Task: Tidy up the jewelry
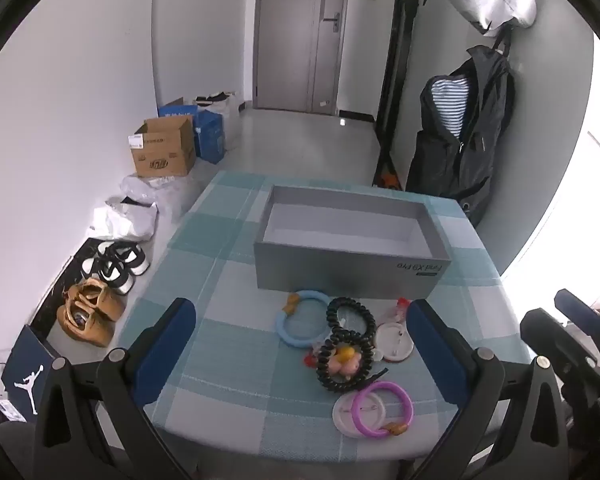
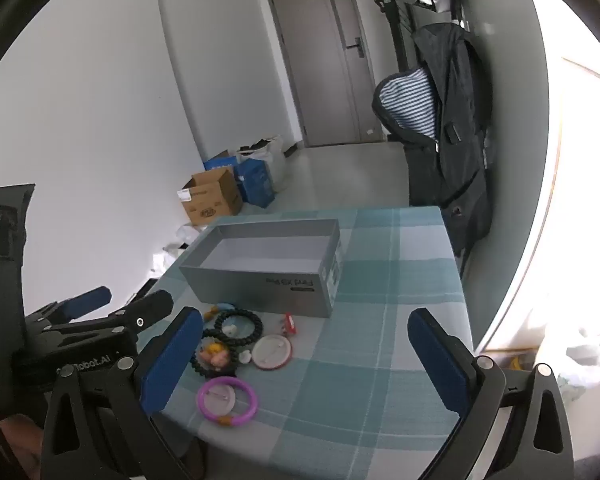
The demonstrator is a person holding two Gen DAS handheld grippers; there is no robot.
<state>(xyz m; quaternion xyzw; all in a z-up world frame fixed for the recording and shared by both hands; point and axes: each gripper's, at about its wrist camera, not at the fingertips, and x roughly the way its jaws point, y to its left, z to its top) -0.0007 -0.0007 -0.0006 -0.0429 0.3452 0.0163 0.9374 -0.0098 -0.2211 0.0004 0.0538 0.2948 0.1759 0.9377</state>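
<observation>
Jewelry cluster: lies on the checked tablecloth (image 1: 236, 240) between the grey box (image 1: 348, 256) and the table's near edge, in front of the box's near wall.
Blue ring (image 1: 300, 320): flat on the cloth, just beside the box's near wall, leftmost of the pile.
Black coil bands (image 1: 346, 344): two spiral loops overlapping in a figure eight, touching the blue ring; a small yellow and pink charm (image 1: 344, 360) sits inside the nearer loop.
White discs: one (image 1: 394, 342) right of the coils, touching them; another (image 1: 350, 416) nearest the table edge.
Purple ring (image 1: 384, 408): lies partly on the near white disc, close to the table's front edge.
Red clip (image 2: 288, 323): small, just beside the box's near wall.
Grey box: open top, white inside with nothing in it, standing across the middle of the table; bare cloth runs all round it.
Left gripper (image 1: 300, 356): jaws spread to their widest, holding nothing, hanging above the near edge with the whole pile framed between its blue pads.
Right gripper (image 2: 300, 360): equally wide apart, empty, over the table's right half; bare cloth fills most of its span, the pile lies toward its left pad.
Open room: the right side of the table is bare to its edge; the left edge drops to a floor with shoes (image 1: 100, 292) and cardboard boxes (image 1: 164, 152).
Right margin: a dark jacket (image 1: 464, 128) hangs by the table's far right corner.
</observation>
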